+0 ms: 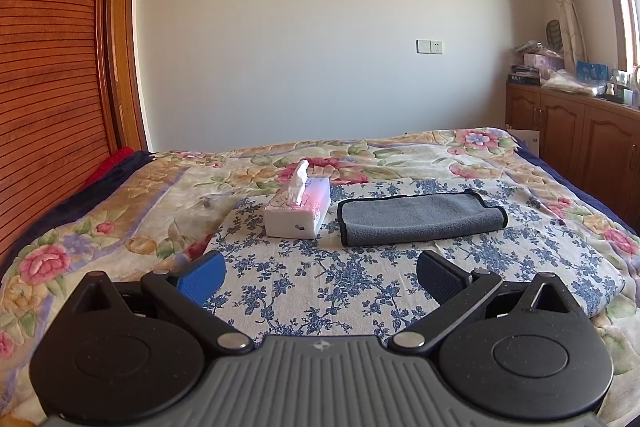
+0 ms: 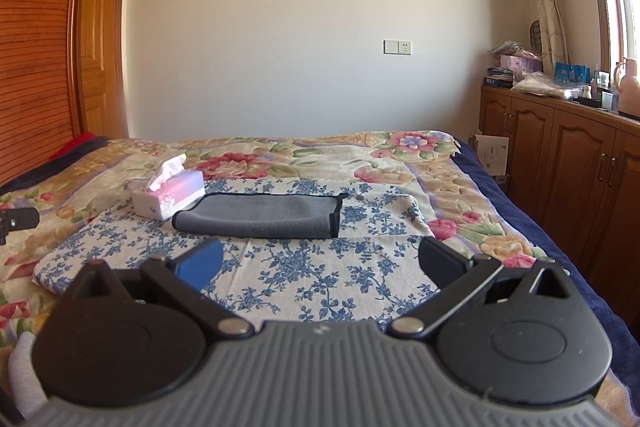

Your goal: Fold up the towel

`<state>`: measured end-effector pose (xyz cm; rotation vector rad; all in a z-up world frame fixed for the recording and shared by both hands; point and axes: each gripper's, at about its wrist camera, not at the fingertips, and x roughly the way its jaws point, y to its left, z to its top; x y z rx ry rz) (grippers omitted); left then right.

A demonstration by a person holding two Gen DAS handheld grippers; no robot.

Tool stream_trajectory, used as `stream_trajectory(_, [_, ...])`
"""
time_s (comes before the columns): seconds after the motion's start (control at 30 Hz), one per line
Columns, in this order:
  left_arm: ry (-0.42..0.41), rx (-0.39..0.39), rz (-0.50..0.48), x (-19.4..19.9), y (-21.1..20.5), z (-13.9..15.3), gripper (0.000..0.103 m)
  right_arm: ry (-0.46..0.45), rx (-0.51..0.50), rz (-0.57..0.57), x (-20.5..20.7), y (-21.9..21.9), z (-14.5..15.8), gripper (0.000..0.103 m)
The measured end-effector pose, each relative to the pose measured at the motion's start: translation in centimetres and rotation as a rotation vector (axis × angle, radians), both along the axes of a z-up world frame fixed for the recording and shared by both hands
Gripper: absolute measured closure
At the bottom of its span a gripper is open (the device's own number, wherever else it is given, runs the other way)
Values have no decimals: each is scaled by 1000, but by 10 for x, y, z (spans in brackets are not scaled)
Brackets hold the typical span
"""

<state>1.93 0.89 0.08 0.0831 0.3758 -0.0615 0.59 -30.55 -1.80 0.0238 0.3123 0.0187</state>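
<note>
A grey towel (image 1: 420, 217) with a dark border lies folded in half on a blue-flowered cloth (image 1: 320, 279) on the bed. It also shows in the right wrist view (image 2: 260, 217). My left gripper (image 1: 320, 273) is open and empty, held above the cloth well short of the towel's near edge. My right gripper (image 2: 322, 261) is open and empty too, just short of the towel's near edge. Neither gripper touches the towel.
A tissue box (image 1: 298, 211) stands left of the towel, close to it, also in the right wrist view (image 2: 168, 197). A flowered bedspread (image 1: 120, 211) covers the bed. Wooden cabinets (image 2: 568, 155) with clutter stand on the right. A slatted wooden panel (image 1: 44, 87) is on the left.
</note>
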Motion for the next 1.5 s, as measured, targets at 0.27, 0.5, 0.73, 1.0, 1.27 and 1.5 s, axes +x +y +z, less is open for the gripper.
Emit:
stream_trajectory(0.27, [0,1,0,0,-1,0,0,1,0,0,0,0,0,0])
stream_trajectory(0.5, [-1,3,-1,0,-1,0,0,1,1,-1,0,-2,0,0])
stream_trajectory(0.73, [-1,5,-2,0,-1,0,0,1,1,0,0,-1,-1,0])
stream_trajectory(1.0, [-1,7,-1,0,-2,0,0,2,1,0,0,-2,0,0])
stream_trajectory(1.27, [-1,7,-1,-1,-2,0,0,1,1,0,-1,-2,0,0])
stream_trajectory(1.5, [-2,9,0,-1,-3,0,0,2,2,0,-1,-3,0,0])
